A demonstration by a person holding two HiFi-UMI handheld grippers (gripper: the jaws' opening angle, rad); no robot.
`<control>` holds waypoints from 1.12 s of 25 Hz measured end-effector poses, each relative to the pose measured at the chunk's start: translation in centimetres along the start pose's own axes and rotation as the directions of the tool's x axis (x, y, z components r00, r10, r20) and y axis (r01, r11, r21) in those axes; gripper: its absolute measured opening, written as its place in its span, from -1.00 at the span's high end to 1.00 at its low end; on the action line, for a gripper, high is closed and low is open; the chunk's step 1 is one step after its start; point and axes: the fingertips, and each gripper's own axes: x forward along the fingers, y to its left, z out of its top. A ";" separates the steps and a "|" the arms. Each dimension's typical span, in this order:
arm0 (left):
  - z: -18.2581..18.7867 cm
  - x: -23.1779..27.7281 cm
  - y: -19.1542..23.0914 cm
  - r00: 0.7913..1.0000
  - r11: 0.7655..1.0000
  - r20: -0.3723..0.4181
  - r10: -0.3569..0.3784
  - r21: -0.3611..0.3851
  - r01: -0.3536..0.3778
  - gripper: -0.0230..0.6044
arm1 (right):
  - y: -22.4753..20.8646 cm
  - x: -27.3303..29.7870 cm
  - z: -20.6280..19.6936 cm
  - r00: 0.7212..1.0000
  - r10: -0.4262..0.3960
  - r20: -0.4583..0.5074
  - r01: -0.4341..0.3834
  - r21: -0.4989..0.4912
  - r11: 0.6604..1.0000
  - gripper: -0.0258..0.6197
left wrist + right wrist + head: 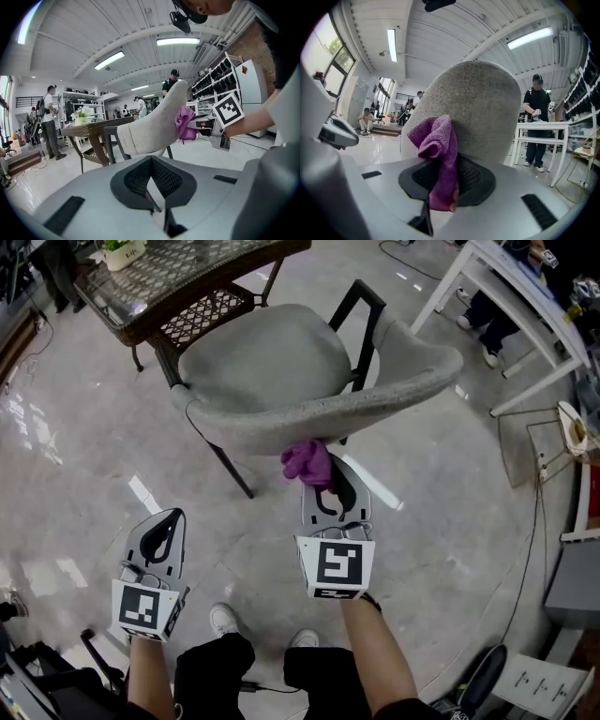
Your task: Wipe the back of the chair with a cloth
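A grey upholstered chair (281, 371) stands before me, its curved back (319, 413) nearest. My right gripper (323, 486) is shut on a purple cloth (307, 462), and the cloth presses against the outside of the chair back near its lower middle. In the right gripper view the purple cloth (438, 154) hangs between the jaws against the grey chair back (473, 108). My left gripper (167, 529) hangs lower left over the floor, apart from the chair, jaws closed together with nothing in them. From the left gripper view the chair back (157, 122) and the cloth (185, 124) show side on.
A wicker table with a glass top (178, 277) stands behind the chair at upper left. A white table frame (511, 306) is at upper right, with a person's feet (487, 329) under it. A wire rack (548, 442) and cable lie at right. Other people stand far off.
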 end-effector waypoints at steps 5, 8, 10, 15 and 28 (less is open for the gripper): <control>0.0 1.8 -1.6 1.000 0.999 0.008 -0.029 0.027 0.028 0.90 | -3.2 -0.5 -0.9 0.999 -0.029 0.015 0.029 -0.036 0.999 0.63; -0.3 2.5 -1.3 0.999 0.999 0.023 -0.025 0.040 0.024 0.90 | -4.7 -0.7 -2.1 0.998 -0.059 0.025 0.059 -0.031 0.998 0.63; -0.5 3.3 -0.6 0.999 0.998 0.029 -0.022 0.055 0.020 0.90 | -6.6 -0.7 -3.2 0.993 -0.115 0.017 0.115 0.003 0.993 0.63; -1.6 5.8 0.2 0.998 0.997 0.065 -0.017 0.078 0.012 0.90 | -10.1 0.0 -6.0 0.982 -0.188 0.007 0.187 0.053 0.981 0.63; -2.7 8.0 2.8 0.984 0.988 0.181 0.006 0.149 -0.033 0.90 | -4.6 0.7 -7.4 0.986 -0.133 0.100 0.122 0.105 0.987 0.63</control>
